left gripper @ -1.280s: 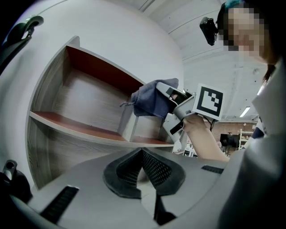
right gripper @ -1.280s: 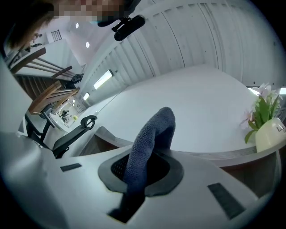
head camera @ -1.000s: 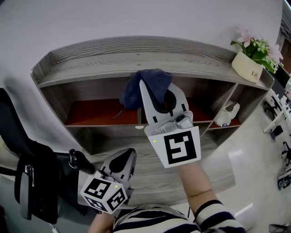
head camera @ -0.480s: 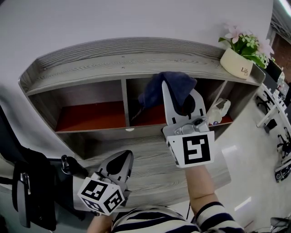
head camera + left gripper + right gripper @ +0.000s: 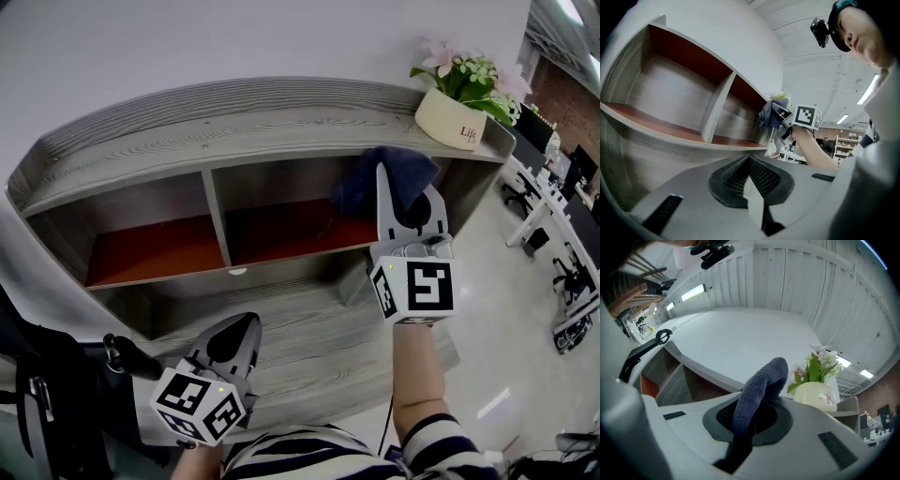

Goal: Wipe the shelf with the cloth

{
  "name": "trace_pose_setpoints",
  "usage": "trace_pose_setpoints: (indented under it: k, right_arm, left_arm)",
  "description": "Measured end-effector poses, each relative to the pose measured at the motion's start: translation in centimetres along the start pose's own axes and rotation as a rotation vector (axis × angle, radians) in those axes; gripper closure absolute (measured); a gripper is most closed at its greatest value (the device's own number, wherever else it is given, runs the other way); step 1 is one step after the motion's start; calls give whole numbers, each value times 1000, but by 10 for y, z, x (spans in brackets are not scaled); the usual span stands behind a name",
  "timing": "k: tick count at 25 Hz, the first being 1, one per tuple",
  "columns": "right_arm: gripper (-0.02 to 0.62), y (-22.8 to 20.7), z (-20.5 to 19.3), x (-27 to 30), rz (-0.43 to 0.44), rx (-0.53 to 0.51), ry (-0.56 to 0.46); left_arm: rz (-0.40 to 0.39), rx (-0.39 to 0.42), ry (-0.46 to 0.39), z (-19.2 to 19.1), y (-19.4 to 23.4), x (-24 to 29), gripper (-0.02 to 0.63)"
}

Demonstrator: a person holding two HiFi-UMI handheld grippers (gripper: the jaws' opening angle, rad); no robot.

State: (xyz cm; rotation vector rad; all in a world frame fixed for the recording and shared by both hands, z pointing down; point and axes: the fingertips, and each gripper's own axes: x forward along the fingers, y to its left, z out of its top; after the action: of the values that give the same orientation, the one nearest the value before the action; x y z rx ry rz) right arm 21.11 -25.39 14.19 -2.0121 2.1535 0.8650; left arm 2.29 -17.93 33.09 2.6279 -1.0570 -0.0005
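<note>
Wiping is looking far from finished: the right gripper [image 5: 401, 195] is clamping the dark cloth [image 5: 380, 176] at the shelf's [image 5: 234, 122] top front edge, near the flowerpot [image 5: 452, 118]. The left gripper [image 5: 230, 339] is hanging low, jaws together, carrying nothing.

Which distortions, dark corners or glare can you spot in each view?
Head view: the shelf bows into an arc, light even. Left gripper view: black corners, glaring ceiling lights at right. Right gripper view: black corners, the cloth slightly soft near the lens.
</note>
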Motion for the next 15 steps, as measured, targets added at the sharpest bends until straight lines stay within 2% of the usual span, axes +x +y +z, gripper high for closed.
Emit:
trace_pose_setpoints:
  k: [7,15]
  right_arm:
    - [551,-46,-20,-9,-121,-7,62]
    - [551,-61,-29,-13,-153,63,88]
  left_arm:
    - [-18,8,10,-2,-5,5,591]
    - [-27,10,15,-4,-6,9,591]
